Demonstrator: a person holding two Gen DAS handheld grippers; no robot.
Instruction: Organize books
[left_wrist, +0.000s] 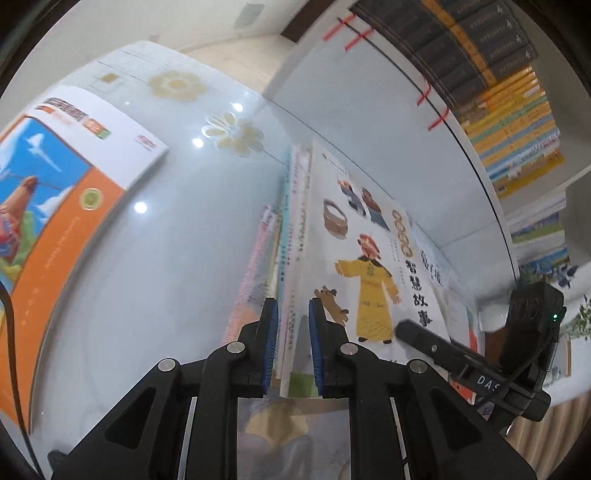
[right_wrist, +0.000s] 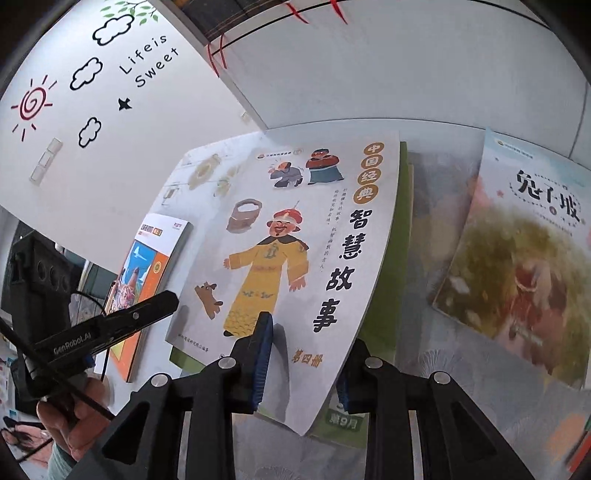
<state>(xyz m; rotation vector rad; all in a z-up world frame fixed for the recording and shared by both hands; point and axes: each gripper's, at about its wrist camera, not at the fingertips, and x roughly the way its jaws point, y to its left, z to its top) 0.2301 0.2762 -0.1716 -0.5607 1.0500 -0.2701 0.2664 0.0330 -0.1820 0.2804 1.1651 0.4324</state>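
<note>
A thin stack of books is tilted up off the glossy table (left_wrist: 166, 240). Its top book (right_wrist: 295, 221) has a white cover with a yellow-robed man, and a green book (right_wrist: 402, 221) lies under it. In the left wrist view I see the stack (left_wrist: 295, 258) edge-on. My left gripper (left_wrist: 294, 343) is shut on that edge, one blue pad on each side. My right gripper (right_wrist: 304, 354) is shut on the stack's near corner, with one pad on the cover and the other hidden beneath. One finger (left_wrist: 424, 338) of the right gripper rests on the cover.
An orange and blue book (left_wrist: 55, 206) lies flat on the table to the left. A pale book with a leafy picture (right_wrist: 517, 258) lies at the right. A bookcase full of spines (left_wrist: 517, 129) rises behind. A hand (right_wrist: 74, 417) holds the left gripper.
</note>
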